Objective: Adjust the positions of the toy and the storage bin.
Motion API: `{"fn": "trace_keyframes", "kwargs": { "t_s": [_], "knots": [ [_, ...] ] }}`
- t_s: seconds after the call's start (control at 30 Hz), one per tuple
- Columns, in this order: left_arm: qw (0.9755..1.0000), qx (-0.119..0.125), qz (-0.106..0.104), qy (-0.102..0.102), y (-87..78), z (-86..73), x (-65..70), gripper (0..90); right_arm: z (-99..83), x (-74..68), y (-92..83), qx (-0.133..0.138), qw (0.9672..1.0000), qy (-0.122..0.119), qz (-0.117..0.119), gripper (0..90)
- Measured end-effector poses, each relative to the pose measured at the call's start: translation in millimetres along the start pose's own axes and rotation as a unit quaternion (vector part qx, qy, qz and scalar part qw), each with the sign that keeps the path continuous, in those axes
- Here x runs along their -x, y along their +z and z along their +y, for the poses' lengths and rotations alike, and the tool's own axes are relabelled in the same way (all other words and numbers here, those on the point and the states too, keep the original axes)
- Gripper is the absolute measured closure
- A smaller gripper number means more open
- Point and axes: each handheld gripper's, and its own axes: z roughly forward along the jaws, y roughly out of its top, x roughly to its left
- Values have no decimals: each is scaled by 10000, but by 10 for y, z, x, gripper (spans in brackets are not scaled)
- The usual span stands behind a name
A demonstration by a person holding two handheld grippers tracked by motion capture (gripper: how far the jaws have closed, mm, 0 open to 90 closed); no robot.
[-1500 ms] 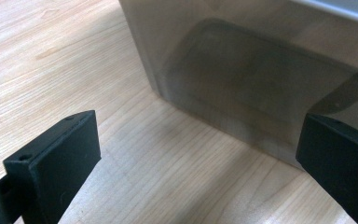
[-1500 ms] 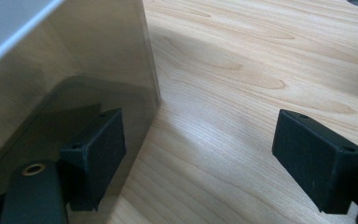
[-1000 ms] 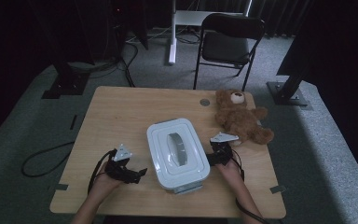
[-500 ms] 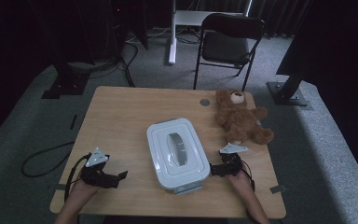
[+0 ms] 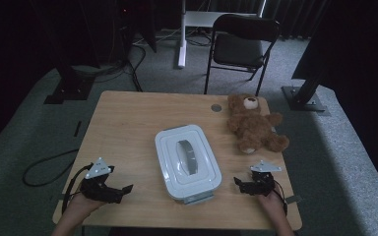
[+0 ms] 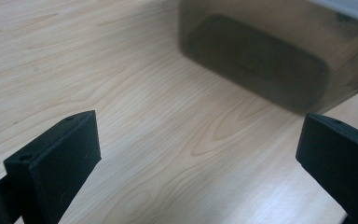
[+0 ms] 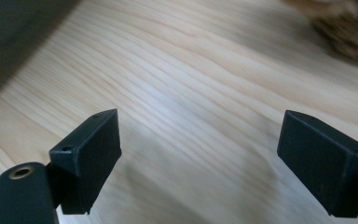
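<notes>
Wooden table (image 5: 128, 128) in a dim room, lidded white storage box (image 5: 187, 161) at its middle, both grippers empty.

Your left gripper (image 5: 120, 191) sits well off the box's left side and your right gripper (image 5: 240, 184) just off its right side, each with jaws spread wide and nothing between them. To lift the lid, bring both in level toward the box's long edges together and close on the rim evenly. Keep your right hand clear of the teddy bear (image 5: 252, 122) behind the box's right corner.
</notes>
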Motion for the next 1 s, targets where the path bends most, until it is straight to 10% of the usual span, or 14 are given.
{"fn": "trace_keyframes", "kwargs": {
  "t_s": [1.0],
  "knots": [
    [9949, -37, -744, 680, 507, 953, 740, 4, -103, 94, -47, -232, 9994, 142, -214, 126]
  ]
}}
